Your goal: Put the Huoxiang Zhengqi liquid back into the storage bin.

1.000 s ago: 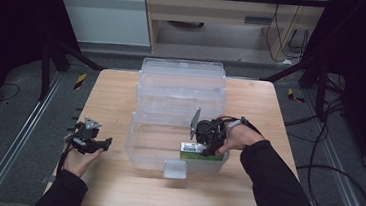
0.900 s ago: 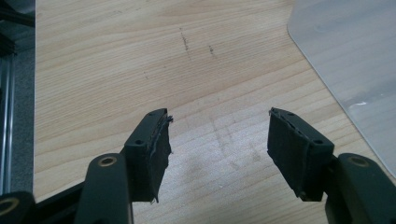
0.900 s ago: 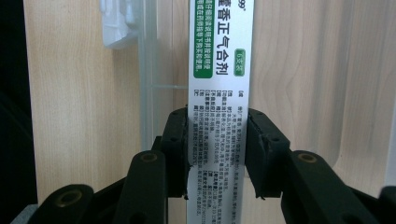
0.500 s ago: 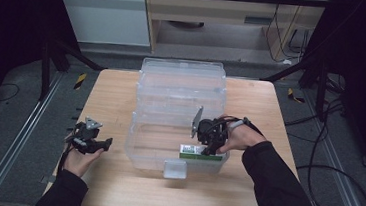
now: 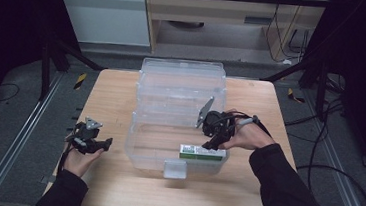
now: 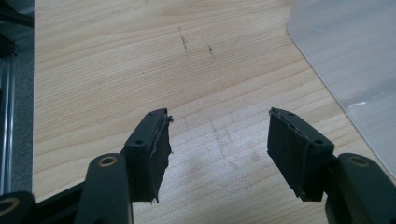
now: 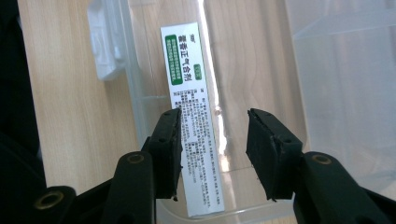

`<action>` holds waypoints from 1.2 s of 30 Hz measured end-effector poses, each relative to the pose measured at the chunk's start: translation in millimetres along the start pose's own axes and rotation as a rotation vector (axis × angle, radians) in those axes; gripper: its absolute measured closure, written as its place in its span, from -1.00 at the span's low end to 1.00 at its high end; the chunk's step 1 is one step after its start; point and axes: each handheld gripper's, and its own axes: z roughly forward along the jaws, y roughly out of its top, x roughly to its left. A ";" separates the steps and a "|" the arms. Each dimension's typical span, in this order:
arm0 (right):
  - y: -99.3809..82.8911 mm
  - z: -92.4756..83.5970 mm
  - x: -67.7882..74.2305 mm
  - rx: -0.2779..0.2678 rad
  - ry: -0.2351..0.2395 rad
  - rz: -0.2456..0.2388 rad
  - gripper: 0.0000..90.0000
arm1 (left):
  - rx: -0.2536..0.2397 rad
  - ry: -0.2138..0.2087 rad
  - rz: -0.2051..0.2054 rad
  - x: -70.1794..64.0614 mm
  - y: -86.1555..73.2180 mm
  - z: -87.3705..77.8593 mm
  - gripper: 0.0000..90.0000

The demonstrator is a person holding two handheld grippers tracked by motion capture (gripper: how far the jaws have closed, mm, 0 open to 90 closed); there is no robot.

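The white and green box (image 5: 202,153) lies flat inside the clear plastic bin (image 5: 183,80), along its near wall toward the right. Your right gripper (image 5: 209,144) hangs just above the box, its jaws just having been opening and now apart, the box below them and no pad pressing on it. Your left gripper (image 5: 107,143) rests over the wooden table (image 5: 116,92), left of the bin, jaws wide apart with nothing between.
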 end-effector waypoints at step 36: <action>20.9 27.0 42.4 -0.032 0.081 -0.004 0.32 | -0.005 0.002 0.007 -1.4 0.5 -0.5 -0.13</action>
